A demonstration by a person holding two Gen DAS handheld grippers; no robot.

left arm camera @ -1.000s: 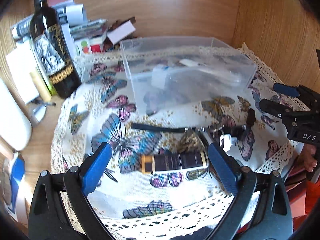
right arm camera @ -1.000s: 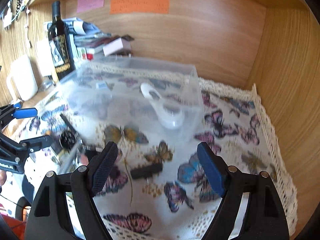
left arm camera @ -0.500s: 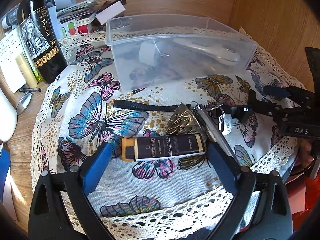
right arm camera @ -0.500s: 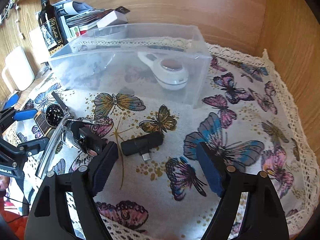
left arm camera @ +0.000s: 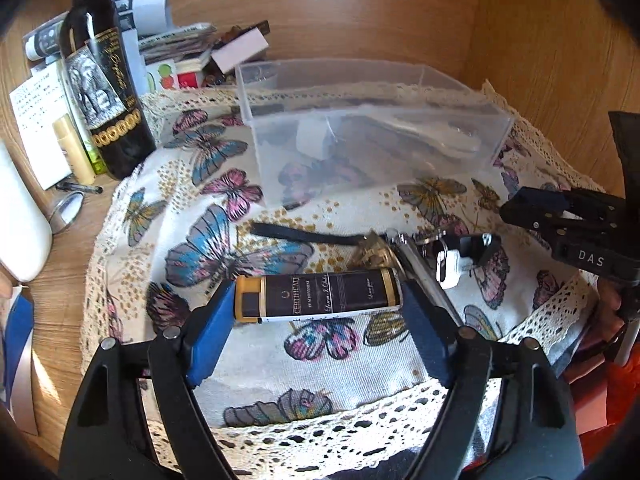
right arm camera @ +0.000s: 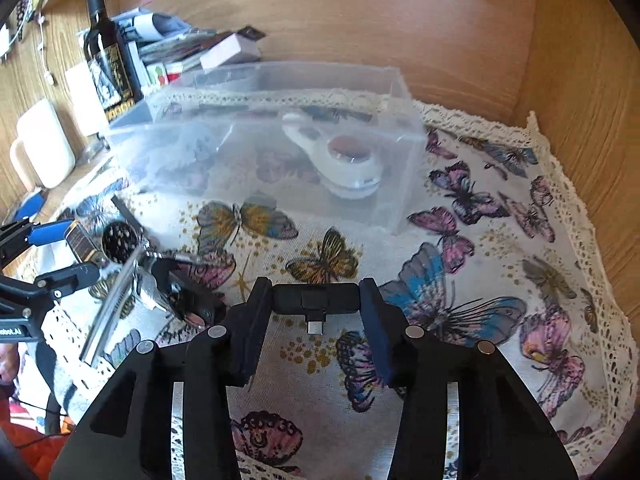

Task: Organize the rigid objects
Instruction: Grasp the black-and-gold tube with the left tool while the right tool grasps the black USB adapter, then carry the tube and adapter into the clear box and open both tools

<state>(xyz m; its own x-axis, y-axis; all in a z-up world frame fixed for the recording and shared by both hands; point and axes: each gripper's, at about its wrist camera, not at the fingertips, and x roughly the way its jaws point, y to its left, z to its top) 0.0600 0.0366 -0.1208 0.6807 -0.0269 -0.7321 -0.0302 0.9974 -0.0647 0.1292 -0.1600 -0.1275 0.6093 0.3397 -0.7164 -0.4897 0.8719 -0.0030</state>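
Note:
My left gripper (left arm camera: 318, 300) is shut on a black and gold tube (left arm camera: 318, 295), its blue pads pressing both ends just above the butterfly cloth. My right gripper (right arm camera: 316, 300) is shut on a small black USB-C adapter (right arm camera: 315, 300), its plug pointing toward me. A clear plastic bin (left arm camera: 360, 132) stands behind, holding a white handled gadget (right arm camera: 344, 160) and a small white piece. A key bunch with a metal rod (left arm camera: 424, 268) and black strap (left arm camera: 304, 236) lies right of the tube. The left gripper shows at the left in the right wrist view (right arm camera: 60, 248).
A wine bottle (left arm camera: 106, 92), a lip balm stick (left arm camera: 74, 152), papers and boxes (left arm camera: 180, 52) stand at the back left. A white mug (right arm camera: 44, 148) is far left. Wooden walls close the back and right. The lace cloth edge (left arm camera: 320, 436) is near me.
Both grippers have moved forward and closed: the left onto the tube's ends, the right onto the black adapter. Before, both were open with the objects lying ahead of them.

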